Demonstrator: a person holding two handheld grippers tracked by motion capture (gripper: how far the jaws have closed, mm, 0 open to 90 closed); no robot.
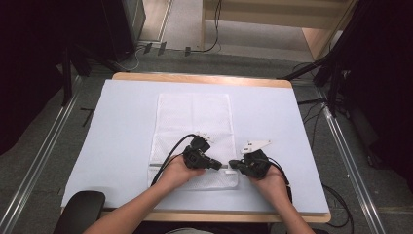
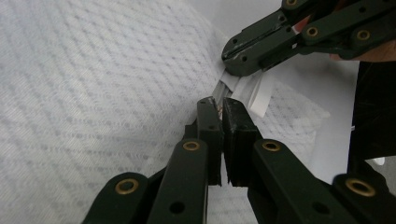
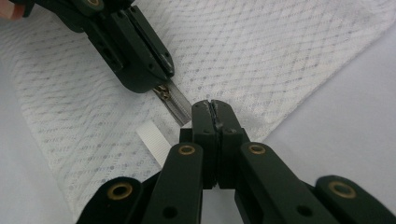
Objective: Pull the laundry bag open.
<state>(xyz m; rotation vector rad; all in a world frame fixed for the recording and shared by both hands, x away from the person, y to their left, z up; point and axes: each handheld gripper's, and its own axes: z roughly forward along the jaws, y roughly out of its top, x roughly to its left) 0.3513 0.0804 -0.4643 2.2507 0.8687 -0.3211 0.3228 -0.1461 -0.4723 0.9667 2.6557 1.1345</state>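
Near the table's front edge, the left hand-held gripper (image 1: 217, 165) is pinching the mesh bag's (image 1: 192, 117) zipper pull (image 3: 164, 93) while the right hand-held gripper (image 1: 233, 164) is clamping the bag's end tab, so the next move probably calls for a steady slide.

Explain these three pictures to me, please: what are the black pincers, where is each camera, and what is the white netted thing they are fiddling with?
No robot here: a person at a table holds a hand tool in each hand, a two-jaw gripper. One picture looks down from above; the other two come from small cameras riding on each gripper, looking along its jaws. On the table lies a white mesh bag with a zipper near the person's end. The left gripper is shut on the zipper's metal pull. The right gripper is shut on the bag's end by the zipper, near a white ribbon tab.
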